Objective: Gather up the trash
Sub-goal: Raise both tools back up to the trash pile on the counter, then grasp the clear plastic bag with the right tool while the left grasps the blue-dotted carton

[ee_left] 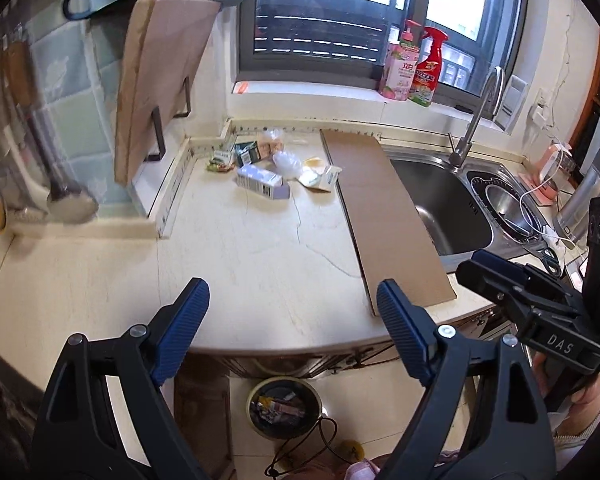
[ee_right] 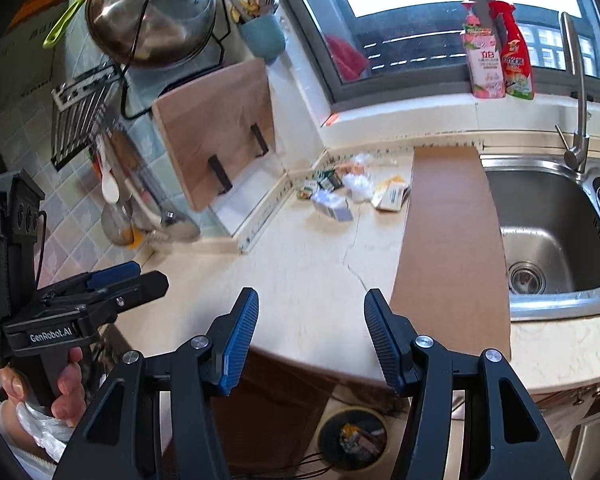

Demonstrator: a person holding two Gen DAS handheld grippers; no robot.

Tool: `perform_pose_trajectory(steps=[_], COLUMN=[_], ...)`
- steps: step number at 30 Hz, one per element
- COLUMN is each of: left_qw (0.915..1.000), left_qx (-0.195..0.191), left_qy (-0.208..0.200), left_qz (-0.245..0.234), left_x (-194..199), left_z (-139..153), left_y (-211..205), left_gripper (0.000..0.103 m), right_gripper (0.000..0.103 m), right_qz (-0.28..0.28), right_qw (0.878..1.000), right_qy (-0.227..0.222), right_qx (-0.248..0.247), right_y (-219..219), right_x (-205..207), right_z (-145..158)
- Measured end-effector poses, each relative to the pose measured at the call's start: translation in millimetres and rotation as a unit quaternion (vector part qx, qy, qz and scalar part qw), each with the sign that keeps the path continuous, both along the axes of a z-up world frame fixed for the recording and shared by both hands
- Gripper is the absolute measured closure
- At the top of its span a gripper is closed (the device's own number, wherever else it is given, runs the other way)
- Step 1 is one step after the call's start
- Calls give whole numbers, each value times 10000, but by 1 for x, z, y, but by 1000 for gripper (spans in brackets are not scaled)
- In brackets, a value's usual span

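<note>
- My left hand-held gripper (ee_left: 292, 320): jaws wide apart, nothing between them, above the counter (ee_left: 260, 248) edge.
- My right hand-held gripper (ee_right: 311, 330): jaws parted about halfway, empty.
- Trash pile (ee_left: 268, 168): small boxes and wrappers at the counter's back corner, just left of the cardboard sheet (ee_left: 384, 216) beside the sink (ee_right: 552, 232).
- Bin (ee_left: 284, 406): on the floor below the counter edge, holding scraps.

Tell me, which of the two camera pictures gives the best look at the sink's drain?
The right wrist view. There the sink lies open to the camera, and the round drain shows clearly on its floor. In the left wrist view the cardboard sheet covers part of the sink, and the drain is only a dim patch.
</note>
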State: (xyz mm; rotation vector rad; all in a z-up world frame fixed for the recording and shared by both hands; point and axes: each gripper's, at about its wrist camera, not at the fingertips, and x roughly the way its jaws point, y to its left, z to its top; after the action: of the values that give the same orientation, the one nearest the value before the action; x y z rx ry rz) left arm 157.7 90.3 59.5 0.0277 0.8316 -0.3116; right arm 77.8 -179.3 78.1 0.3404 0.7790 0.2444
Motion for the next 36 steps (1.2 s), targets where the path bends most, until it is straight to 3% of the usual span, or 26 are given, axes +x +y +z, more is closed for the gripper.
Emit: perform_pose_trajectory(steps=[9, 17, 22, 30, 36], left_qw=[9996, 10000, 9989, 9937, 9870], left_qx=[47, 18, 94, 47, 42], left_qy=[-115, 77, 374, 878, 1211], left_qz=[-259, -24, 259, 699, 1057], left_x=[35, 77, 122, 221, 297], left_z=[2, -15, -38, -80, -119], left_y=[-3, -5, -14, -41, -55], left_gripper=[19, 19, 19, 19, 19], right_gripper=[47, 47, 47, 47, 47], right_qz=[-253, -35, 213, 374, 693], right_qw=[9996, 9996, 9990, 9960, 9931], right_qy=[-1, 165, 343, 812, 945], right_qx=[-102, -216, -180, 69, 39], right_y=[12, 12, -2, -48, -56], right_x=[39, 94, 152, 281, 370], right_z=[15, 8, -16, -70, -102])
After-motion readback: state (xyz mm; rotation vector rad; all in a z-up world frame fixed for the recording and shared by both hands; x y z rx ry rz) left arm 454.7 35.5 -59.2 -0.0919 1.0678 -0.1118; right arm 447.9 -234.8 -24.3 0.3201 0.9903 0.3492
